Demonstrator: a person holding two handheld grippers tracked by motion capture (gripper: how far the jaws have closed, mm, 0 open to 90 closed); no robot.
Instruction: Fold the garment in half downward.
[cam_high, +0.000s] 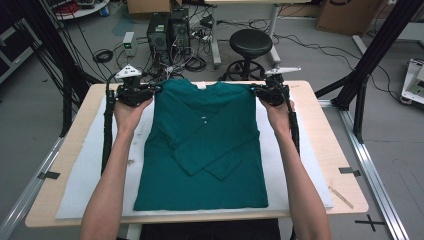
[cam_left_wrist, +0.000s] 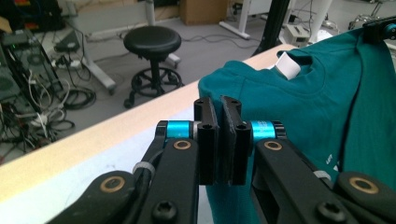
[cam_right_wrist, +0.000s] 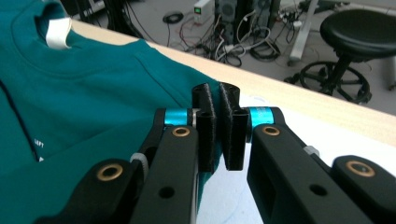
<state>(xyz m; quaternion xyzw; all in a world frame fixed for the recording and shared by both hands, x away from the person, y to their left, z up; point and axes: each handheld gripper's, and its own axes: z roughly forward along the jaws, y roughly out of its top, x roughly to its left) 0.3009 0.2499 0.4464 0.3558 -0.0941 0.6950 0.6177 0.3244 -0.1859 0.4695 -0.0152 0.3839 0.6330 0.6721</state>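
A light wooden table (cam_high: 332, 150) carries a white mat (cam_high: 90, 170) that covers most of its top. A folded teal shirt (cam_high: 205, 150) lies on the mat, collar toward the far edge. A thin wooden stick (cam_high: 341, 196) rests near the right front corner.

The right hand-held gripper (cam_right_wrist: 218, 100) pinches the shoulder edge of the green sweatshirt (cam_right_wrist: 93, 88) near the far edge of the worktop (cam_right_wrist: 299, 100); a black stool (cam_right_wrist: 359, 32) stands beyond.

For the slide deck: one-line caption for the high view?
Both tongs, left and right, pinch the shoulders of a teal long-sleeved shirt with sleeves folded across.
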